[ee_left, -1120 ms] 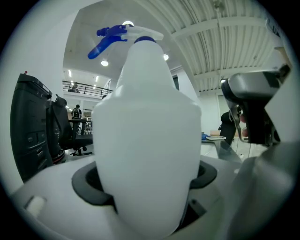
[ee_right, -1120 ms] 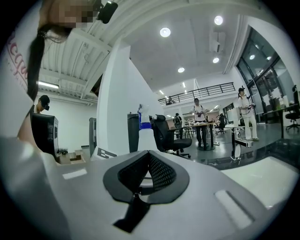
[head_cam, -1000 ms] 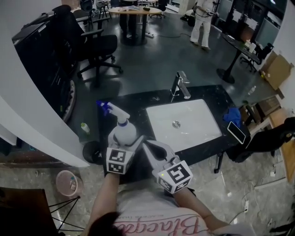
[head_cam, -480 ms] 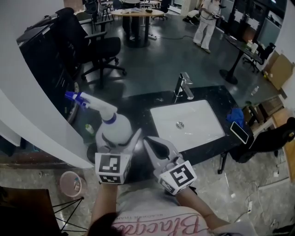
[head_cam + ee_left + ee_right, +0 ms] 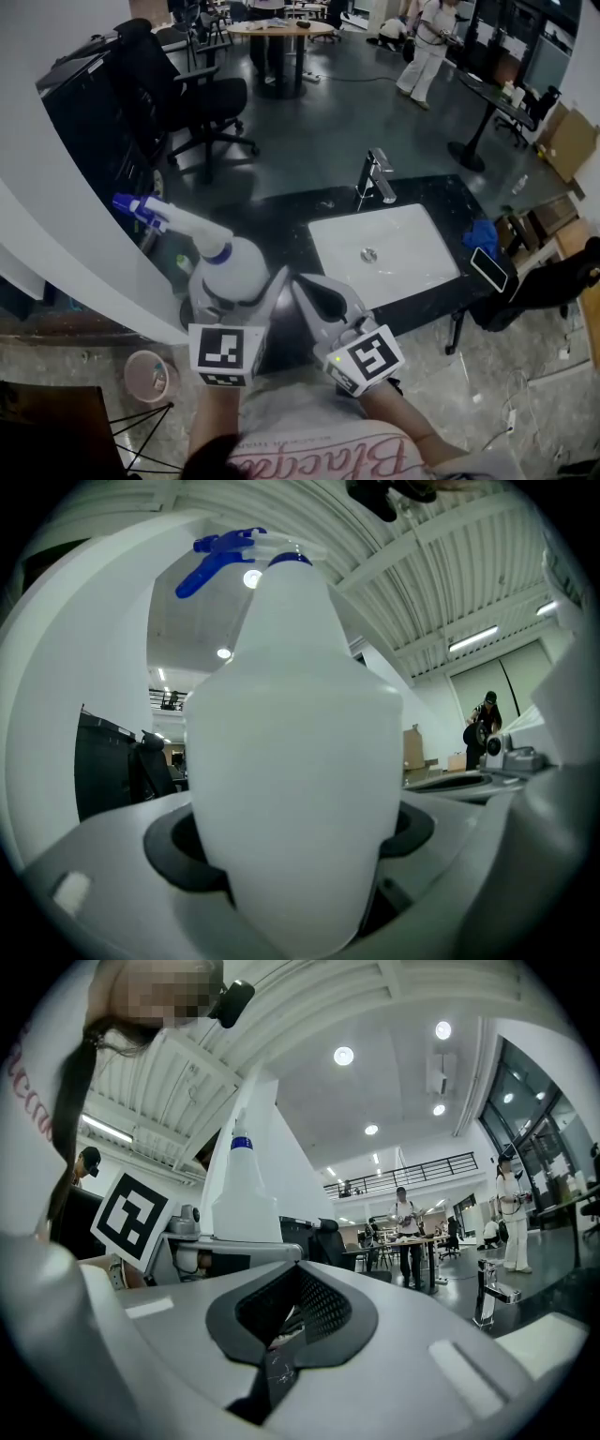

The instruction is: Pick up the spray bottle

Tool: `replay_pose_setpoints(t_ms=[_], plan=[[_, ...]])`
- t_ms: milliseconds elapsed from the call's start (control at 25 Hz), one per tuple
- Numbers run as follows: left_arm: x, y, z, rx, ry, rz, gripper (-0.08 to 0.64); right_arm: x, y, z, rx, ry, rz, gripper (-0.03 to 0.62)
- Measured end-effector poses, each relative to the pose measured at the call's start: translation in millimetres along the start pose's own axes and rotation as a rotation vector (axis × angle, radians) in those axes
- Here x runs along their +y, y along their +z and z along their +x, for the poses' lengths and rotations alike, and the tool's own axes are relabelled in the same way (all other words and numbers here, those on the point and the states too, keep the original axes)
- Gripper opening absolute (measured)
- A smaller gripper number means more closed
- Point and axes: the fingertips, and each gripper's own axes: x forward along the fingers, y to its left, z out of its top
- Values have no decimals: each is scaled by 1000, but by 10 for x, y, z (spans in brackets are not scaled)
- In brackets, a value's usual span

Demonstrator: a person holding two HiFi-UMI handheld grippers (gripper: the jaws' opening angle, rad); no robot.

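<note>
The spray bottle [image 5: 231,270] is white with a blue collar and a blue trigger nozzle [image 5: 141,208] pointing left. It hangs above the black counter [image 5: 281,216], left of the sink. My left gripper [image 5: 240,287] is shut on the bottle's round body. In the left gripper view the bottle [image 5: 292,780] fills the gap between the dark pads [image 5: 173,855]. My right gripper [image 5: 309,292] is beside it on the right, shut and with nothing in it. In the right gripper view its pads [image 5: 281,1326] meet, and the bottle [image 5: 244,1194] stands to the left.
A white sink basin [image 5: 412,267] with a chrome faucet [image 5: 376,174] lies right of the grippers. A phone [image 5: 487,270] and a blue cloth [image 5: 477,234] sit at the counter's right end. A small green-capped bottle [image 5: 184,266] stands at the left edge. An office chair [image 5: 202,94] is beyond.
The left gripper has lifted the spray bottle off the counter, and its nozzle now reaches further left. The right gripper has risen a little beside it.
</note>
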Motion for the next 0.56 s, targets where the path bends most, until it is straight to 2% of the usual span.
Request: replay_pose_setpoints(t_ms=[240, 560], plan=[[5, -38, -9, 3, 3, -20, 422, -32, -25, -12, 9, -20, -1, 0], [-9, -46, -1, 4, 13, 4, 422, -55, -82, -31, 23, -22, 7, 0]])
